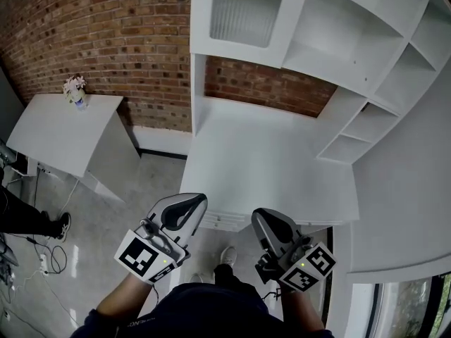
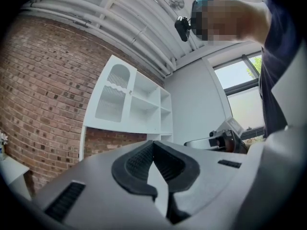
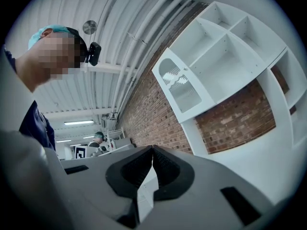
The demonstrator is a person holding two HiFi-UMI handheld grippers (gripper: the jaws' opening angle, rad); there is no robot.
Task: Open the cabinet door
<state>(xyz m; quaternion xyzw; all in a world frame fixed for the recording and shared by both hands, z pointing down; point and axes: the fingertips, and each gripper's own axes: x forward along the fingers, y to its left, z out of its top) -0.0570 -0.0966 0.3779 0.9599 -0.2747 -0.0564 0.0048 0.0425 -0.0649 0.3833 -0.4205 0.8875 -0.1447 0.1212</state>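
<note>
Before the white cabinet [image 1: 268,162] with ribbed-glass door [image 1: 246,9], left claw [image 1: 187,204] and right claw [image 1: 266,220], both clenched.

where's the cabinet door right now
In the head view, the cabinet door sits at top centre, on the upper left of the white shelf unit, with open shelves to its right and the brick wall to its left.

Rough brick wall [image 1: 106,41] — smooth matt cabinet [image 1: 268,160], ribbed door [image 1: 248,9].
</note>
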